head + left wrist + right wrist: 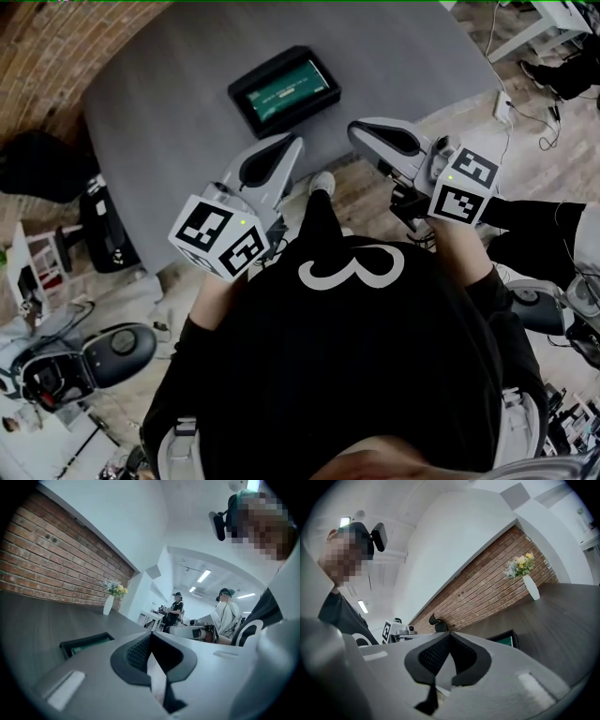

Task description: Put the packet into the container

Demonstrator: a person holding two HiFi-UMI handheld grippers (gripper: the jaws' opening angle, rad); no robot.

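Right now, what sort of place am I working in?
Probably an open office or lab workspace: a large dark grey table against a red brick wall, long ceiling strip lights, and other people at white desks further back.

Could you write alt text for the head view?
Seen from above, a person in black holds the left gripper and right gripper, both shut and empty, at the near edge of a grey table. Farther out on it sits a black container with a green packet inside.

One container, one packet, one vase, two hand-held grippers.
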